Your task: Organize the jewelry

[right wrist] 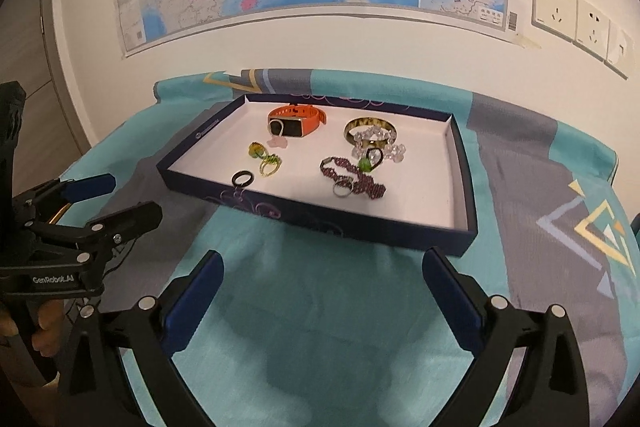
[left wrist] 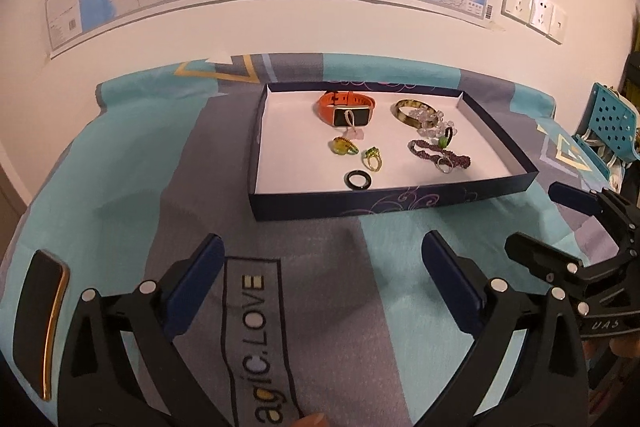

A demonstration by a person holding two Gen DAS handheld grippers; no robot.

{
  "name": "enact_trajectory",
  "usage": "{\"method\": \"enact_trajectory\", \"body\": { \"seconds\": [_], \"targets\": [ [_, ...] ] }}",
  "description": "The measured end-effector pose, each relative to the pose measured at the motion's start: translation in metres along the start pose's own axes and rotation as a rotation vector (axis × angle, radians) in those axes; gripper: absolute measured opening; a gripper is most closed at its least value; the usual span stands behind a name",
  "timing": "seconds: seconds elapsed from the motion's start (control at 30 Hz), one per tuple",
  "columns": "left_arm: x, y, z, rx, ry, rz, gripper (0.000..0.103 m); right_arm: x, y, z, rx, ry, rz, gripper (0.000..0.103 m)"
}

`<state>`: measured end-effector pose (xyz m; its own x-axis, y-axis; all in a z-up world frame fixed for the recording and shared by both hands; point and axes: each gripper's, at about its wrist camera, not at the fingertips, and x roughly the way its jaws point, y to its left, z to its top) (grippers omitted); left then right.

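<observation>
The left gripper [left wrist: 322, 269] has its two blue pads wide apart, and nothing is between them. Under the gap only the teal and grey cloth [left wrist: 132, 187] with printed letters is visible. The pads do not touch any jewelry; they hang over the cloth, on the near side of the tray [left wrist: 400, 201].

The right gripper [right wrist: 322, 281] is also fully spread, with nothing between its pads. It touches nothing, and the tray's near wall lies just beyond its fingertips. In each wrist view the other gripper appears at the edge of the picture, also spread.

All the jewelry lies inside the dark blue tray with the white bottom. At the far side is an orange smartwatch [left wrist: 346, 107], and a small pink charm [left wrist: 356, 134] lies just in front of it. To the right a gold bangle [left wrist: 412, 111] touches a clear crystal bracelet [left wrist: 430, 119]. A purple beaded bracelet [left wrist: 440, 151] lies nearer, with a silver ring [left wrist: 444, 165] on it and a black band with a green stone [left wrist: 446, 138] just beside it. In the middle are a yellow-green ring [left wrist: 342, 146] and a gold ring with green stones [left wrist: 372, 159]. A black ring [left wrist: 358, 180] is close to the near wall.

A dark phone [left wrist: 40, 319] lies on the cloth at the left.
</observation>
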<state>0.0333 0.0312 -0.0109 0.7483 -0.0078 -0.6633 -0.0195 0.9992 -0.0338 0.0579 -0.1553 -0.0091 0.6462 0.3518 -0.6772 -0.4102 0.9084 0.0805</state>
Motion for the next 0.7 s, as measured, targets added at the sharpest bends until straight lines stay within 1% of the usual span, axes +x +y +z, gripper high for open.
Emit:
{"method": "enact_trajectory", "body": {
  "seconds": [0.37,0.7],
  "targets": [
    [-0.011,-0.003,-0.007,0.004,-0.008,0.025,0.097,-0.006,0.008,-0.006,0.001,-0.010,-0.009,0.096],
    [-0.014,-0.007,-0.007,0.018,-0.007,0.015,0.097,-0.006,0.009,-0.008,0.006,-0.006,-0.008,0.096]
  ]
}}
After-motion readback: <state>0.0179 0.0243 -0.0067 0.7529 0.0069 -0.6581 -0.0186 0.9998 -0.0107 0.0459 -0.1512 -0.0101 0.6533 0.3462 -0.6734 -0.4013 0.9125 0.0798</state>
